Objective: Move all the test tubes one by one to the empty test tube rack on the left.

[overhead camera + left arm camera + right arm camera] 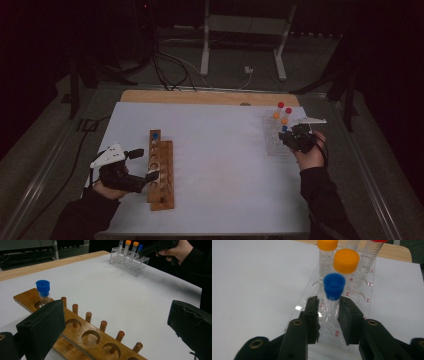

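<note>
A blue-capped tube point(334, 286) stands in the clear plastic rack point(298, 308) at the table's right. My right gripper point(329, 300) is shut on its clear body just below the cap, a pad on each side. From above, that gripper point(287, 137) is at the rack's near right corner. A wooden peg rack point(162, 175) lies left of centre, and another blue-capped tube point(43, 288) stands in its far hole. My left gripper point(115, 306) is open at the wooden rack's left side, with its jaws wide apart and nothing held between them.
Two orange-capped tubes point(346, 261) and red-capped tubes point(288, 110) stand in the clear rack behind the held one. Several holes of the wooden rack point(25, 298) are empty. White sheet covers the table point(220, 150); a bare wooden strip runs along its far edge.
</note>
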Available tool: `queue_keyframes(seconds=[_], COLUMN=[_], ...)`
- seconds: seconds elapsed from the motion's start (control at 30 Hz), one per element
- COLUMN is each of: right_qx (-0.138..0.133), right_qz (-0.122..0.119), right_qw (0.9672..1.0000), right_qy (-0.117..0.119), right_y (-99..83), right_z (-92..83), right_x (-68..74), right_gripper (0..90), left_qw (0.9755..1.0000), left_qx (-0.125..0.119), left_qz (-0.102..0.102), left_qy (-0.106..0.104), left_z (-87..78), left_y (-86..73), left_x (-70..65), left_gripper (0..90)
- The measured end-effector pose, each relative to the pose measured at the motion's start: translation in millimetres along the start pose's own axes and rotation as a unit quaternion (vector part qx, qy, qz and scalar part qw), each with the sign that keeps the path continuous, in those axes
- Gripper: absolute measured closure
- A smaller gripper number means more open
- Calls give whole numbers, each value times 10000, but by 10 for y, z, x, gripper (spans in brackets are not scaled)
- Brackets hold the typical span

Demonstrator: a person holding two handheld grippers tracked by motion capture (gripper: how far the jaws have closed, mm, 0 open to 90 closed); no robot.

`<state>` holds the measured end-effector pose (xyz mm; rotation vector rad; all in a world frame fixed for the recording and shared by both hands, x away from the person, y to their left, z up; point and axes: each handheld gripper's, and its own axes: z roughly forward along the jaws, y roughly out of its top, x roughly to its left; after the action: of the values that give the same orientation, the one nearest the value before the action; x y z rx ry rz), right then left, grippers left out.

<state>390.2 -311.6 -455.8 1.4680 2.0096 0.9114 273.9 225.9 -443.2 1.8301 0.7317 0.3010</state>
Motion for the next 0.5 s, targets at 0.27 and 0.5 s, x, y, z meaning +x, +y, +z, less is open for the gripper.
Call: queue_keyframes(seconds=[0.27, 0.5], right_qx=[19, -2], right_qz=[36, 54], right_qw=[9999, 9999], right_qy=[-135, -158], right_y=[27, 44], right_z=[56, 35], right_x=[-4, 4], right_gripper=[753, 763], left_qw=[10000, 10000], left_qx=[-8, 17], left_qz=[-3, 7], left_qy=[7, 25], left_z=[-9, -4], left_y=[-1, -5], left_x=[10, 16], left_gripper=[21, 21])
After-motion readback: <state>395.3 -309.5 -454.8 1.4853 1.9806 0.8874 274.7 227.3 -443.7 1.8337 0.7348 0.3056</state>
